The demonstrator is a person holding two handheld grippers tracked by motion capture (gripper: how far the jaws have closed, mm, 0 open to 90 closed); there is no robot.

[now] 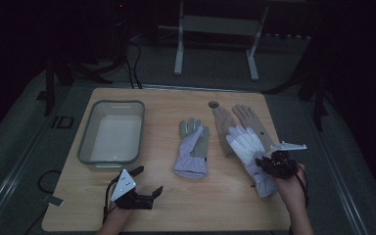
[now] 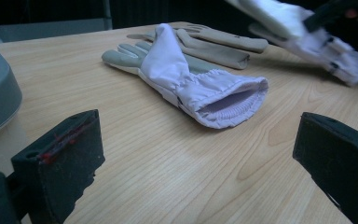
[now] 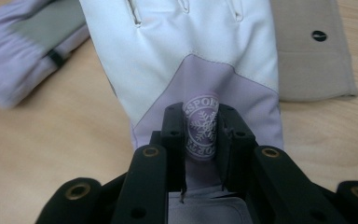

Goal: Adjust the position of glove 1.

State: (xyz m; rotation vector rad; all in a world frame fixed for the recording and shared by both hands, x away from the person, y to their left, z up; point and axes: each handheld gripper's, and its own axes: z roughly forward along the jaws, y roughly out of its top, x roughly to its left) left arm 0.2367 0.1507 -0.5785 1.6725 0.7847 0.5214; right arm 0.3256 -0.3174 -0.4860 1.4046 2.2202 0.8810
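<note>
The right gripper point(image 3: 200, 135) is pinched on the white-and-lilac glove point(image 3: 191, 51) at its logo patch, around 4 o'clock on the table point(image 1: 176, 205). It's soft, light, floppy fabric, so I'd say the elastic cuff is the safer grab. The left gripper point(image 1: 144, 183) sits wide open at 7 o'clock.

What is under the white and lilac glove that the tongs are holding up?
Under the white and lilac fabric glove lies a flat beige glove on the wooden table. Its fingers and cuff edge show; the palm part beneath is covered.
</note>
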